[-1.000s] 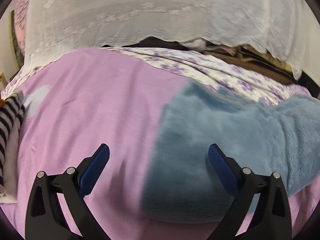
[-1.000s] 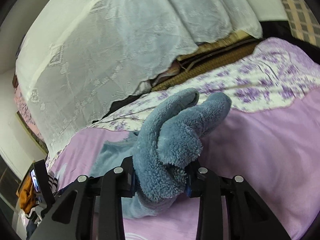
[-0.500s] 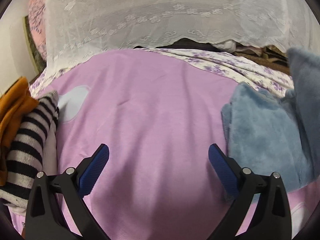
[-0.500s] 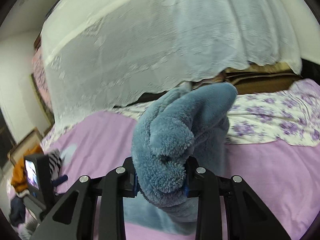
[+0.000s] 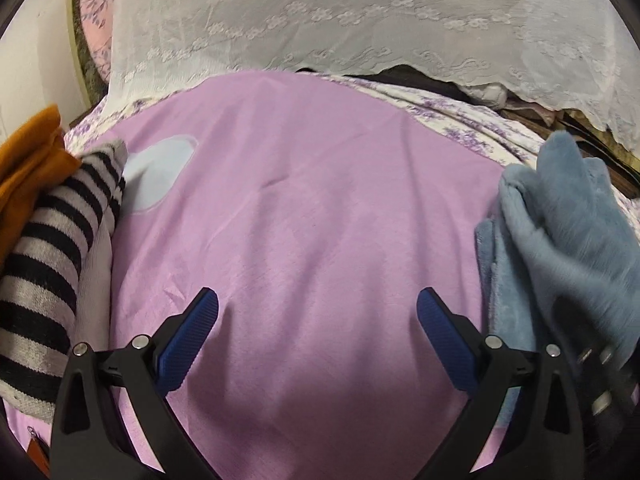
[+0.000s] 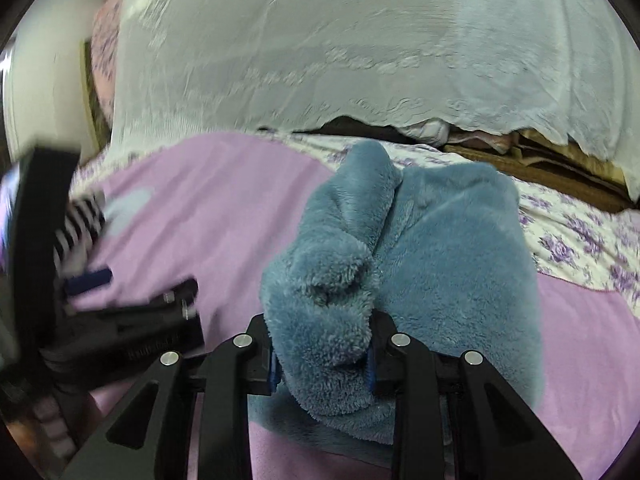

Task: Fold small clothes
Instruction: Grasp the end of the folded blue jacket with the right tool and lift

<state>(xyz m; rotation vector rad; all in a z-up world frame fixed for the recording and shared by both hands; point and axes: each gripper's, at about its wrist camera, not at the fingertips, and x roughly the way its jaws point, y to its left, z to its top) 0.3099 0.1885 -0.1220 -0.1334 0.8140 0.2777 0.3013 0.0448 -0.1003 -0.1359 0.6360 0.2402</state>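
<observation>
A fluffy blue garment [image 6: 420,248] lies bunched on the pink bedsheet [image 6: 208,192]. My right gripper [image 6: 322,360] is shut on a thick fold of it, and the fleece bulges up between the pads. In the left wrist view the same blue garment [image 5: 560,232] sits at the right edge, with the blurred right gripper below it. My left gripper [image 5: 318,312] hovers open over bare pink bedsheet [image 5: 312,208], nothing between its blue pads. It also shows, blurred, at the left of the right wrist view as the left gripper [image 6: 88,280].
A black-and-white striped garment [image 5: 44,264] and an orange one [image 5: 28,160] lie piled at the left. A white lace cloth [image 5: 340,16] hangs across the back. A purple floral sheet [image 6: 568,232] runs along the far right, with dark folded bedding behind it.
My left gripper swung left, off the blue garment and onto bare sheet; the striped and orange clothes came into view. My right gripper rolled and carried the blue fold leftward, closer to the left gripper.
</observation>
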